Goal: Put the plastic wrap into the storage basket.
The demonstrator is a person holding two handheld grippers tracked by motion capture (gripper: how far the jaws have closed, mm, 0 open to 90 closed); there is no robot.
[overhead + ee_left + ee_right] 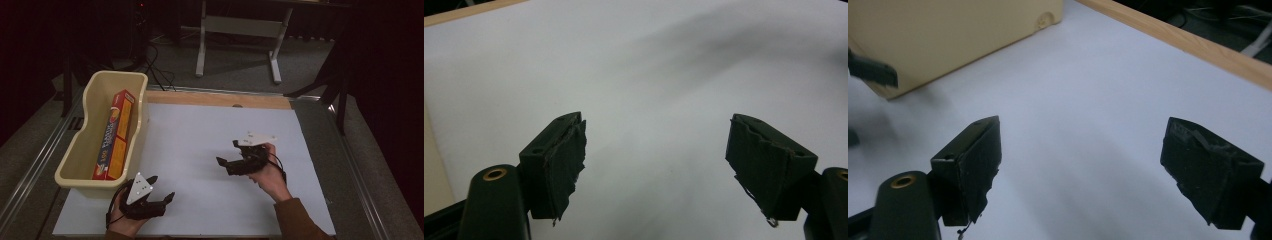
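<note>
Left gripper [162, 192] jaws spread wide, nothing between them, sitting low at the near edge of the white table [200, 145] just in front of the cream bin [90, 120]. Right gripper [227, 155] farther in, mid-table, also gaping and empty, jaws facing the bin. Orange-and-red foil box [116, 135] lies lengthwise inside the bin, well apart from both.
</note>
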